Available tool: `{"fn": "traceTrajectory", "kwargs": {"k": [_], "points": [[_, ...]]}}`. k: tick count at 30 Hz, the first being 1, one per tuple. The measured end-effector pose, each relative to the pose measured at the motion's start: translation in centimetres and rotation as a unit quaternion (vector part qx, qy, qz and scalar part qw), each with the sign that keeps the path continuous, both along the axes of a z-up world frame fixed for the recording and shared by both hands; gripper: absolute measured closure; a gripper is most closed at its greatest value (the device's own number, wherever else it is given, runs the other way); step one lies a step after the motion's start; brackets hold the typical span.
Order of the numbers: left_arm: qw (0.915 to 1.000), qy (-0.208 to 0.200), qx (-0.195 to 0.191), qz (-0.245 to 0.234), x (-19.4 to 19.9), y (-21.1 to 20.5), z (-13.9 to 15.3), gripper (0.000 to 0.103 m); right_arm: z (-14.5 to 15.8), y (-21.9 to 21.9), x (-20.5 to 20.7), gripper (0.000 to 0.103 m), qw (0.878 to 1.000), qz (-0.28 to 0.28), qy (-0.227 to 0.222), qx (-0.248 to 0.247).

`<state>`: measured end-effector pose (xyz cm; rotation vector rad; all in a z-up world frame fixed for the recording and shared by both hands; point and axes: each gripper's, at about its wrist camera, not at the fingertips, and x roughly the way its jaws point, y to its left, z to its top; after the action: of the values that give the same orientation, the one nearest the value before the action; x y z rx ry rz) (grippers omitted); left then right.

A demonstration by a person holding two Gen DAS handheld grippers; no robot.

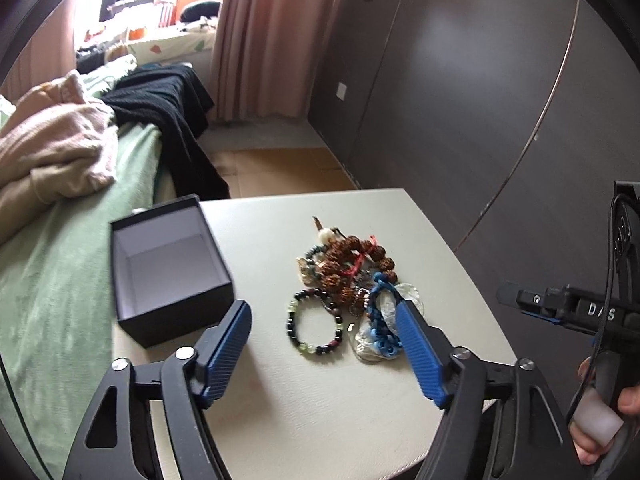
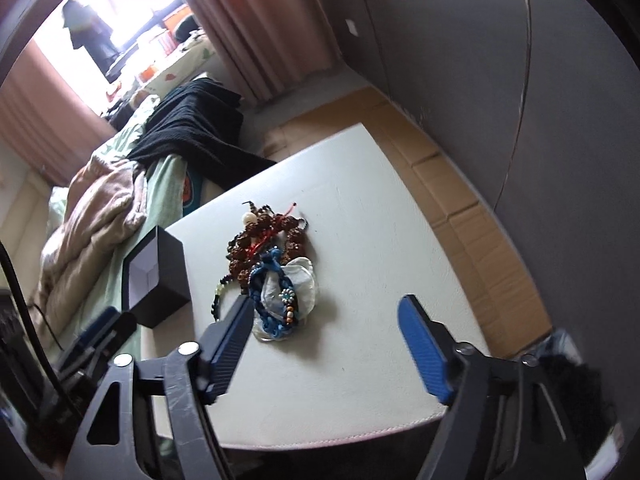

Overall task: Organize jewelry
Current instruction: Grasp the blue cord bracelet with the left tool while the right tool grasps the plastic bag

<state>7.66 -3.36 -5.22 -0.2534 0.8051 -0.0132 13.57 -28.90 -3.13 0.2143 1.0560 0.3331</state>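
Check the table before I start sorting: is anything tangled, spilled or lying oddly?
Yes. The jewelry is heaped in one tangled pile mid-table: brown knobbly seed beads, a blue braided cord and a dark round-bead bracelet overlap. The open black cardboard box beside it sits empty, overhanging the white table edge.

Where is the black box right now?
In the left wrist view the black box sits open on the white table's left edge, beside the bed, left of the jewelry pile.

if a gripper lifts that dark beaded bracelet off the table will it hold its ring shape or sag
The dark beaded bracelet would probably sag, being strung beads. Its round beads may slip between pads. It touches the jewelry pile, so neighbours might drag along.
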Motion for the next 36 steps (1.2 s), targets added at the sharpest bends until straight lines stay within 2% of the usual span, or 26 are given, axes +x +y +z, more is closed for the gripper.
{"fn": "traceTrajectory", "kwargs": {"k": [4,7,12,21,23,24,25,26,27,32,36], "points": [[1.0,0.003,0.002,0.002,1.4,-0.7,-1.0,0.033,-0.6,-0.3,1.1,0.031,1.0,-0.011,0.014,0.024],[0.9999,0.013,-0.004,-0.005,2.5,-1.3,-2.0,0.041,-0.8,-0.5,1.8,0.037,0.999,-0.018,0.022,0.039],[0.9986,0.043,-0.008,-0.029,4.2,-2.7,-3.9,0.052,-1.4,-1.1,3.0,0.037,0.997,-0.027,0.039,0.062],[0.9967,0.062,-0.001,-0.052,6.3,-4.1,-6.2,0.061,-2.5,-1.2,4.6,0.038,0.995,-0.038,0.06,0.076],[0.9957,0.075,-0.005,-0.055,7.0,-4.2,-7.0,0.07,-2.7,-0.8,5.0,0.038,0.995,-0.033,0.062,0.076],[0.9955,0.077,-0.01,-0.053,7.1,-4.1,-7.2,0.071,-2.8,-0.7,5.1,0.038,0.995,-0.03,0.064,0.077],[0.9955,0.077,-0.015,-0.053,7.2,-4.0,-7.4,0.077,-2.8,-0.6,5.1,0.038,0.994,-0.029,0.065,0.077],[0.9949,0.08,-0.024,-0.057,7.3,-4.0,-7.5,0.092,-2.9,-0.4,5.3,0.038,0.995,-0.026,0.066,0.076],[0.9934,0.084,-0.04,-0.067,7.5,-4.0,-7.7,0.095,-3.0,-0.4,5.4,0.038,0.995,-0.025,0.067,0.075],[0.9927,0.068,-0.073,-0.067,6.9,-2.9,-6.7,0.095,-4.2,0.8,5.8,0.038,0.994,-0.012,0.081,0.071],[0.9934,0.044,-0.087,-0.06,5.8,-1.9,-4.9,0.095,-5.6,2.0,6.1,0.047,0.993,0.004,0.101,0.067]]}}
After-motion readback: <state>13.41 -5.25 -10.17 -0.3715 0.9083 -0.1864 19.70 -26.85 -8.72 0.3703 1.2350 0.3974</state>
